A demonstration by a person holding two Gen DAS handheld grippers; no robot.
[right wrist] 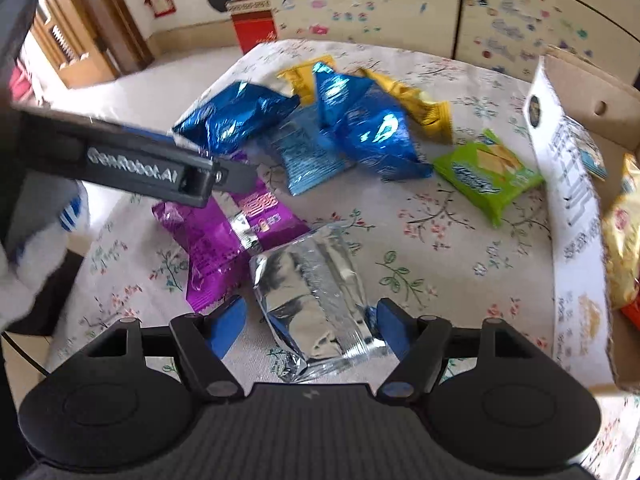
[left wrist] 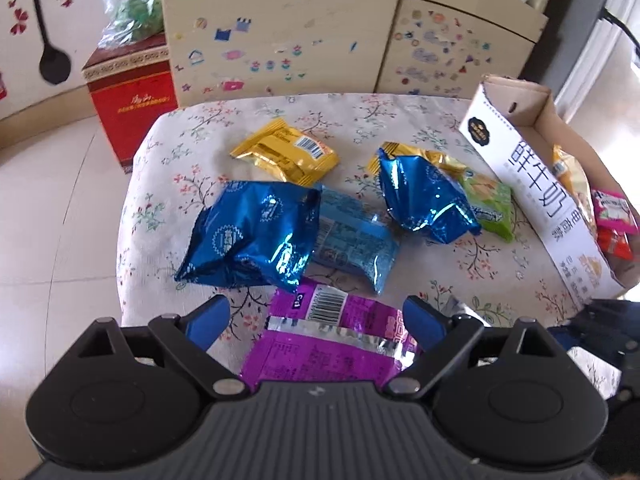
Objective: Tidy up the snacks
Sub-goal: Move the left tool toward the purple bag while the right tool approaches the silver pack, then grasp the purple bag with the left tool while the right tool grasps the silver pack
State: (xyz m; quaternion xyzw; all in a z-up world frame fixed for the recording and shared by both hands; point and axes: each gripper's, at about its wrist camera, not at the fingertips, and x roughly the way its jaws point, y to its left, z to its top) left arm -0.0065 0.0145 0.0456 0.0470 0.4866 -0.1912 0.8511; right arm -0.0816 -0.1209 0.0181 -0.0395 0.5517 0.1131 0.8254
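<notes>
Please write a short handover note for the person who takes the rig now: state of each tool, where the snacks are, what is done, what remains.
Left tool: open, straddling the purple packet, not gripping.
Right tool: open, around the silver packet, not gripping.
On the floral cloth: two shiny blue bags, a light blue packet, two yellow packets, a green packet.
Done: some snacks already lie in the cardboard box at right.
Left: all loose packets on the cloth, starting with purple and silver.
</notes>
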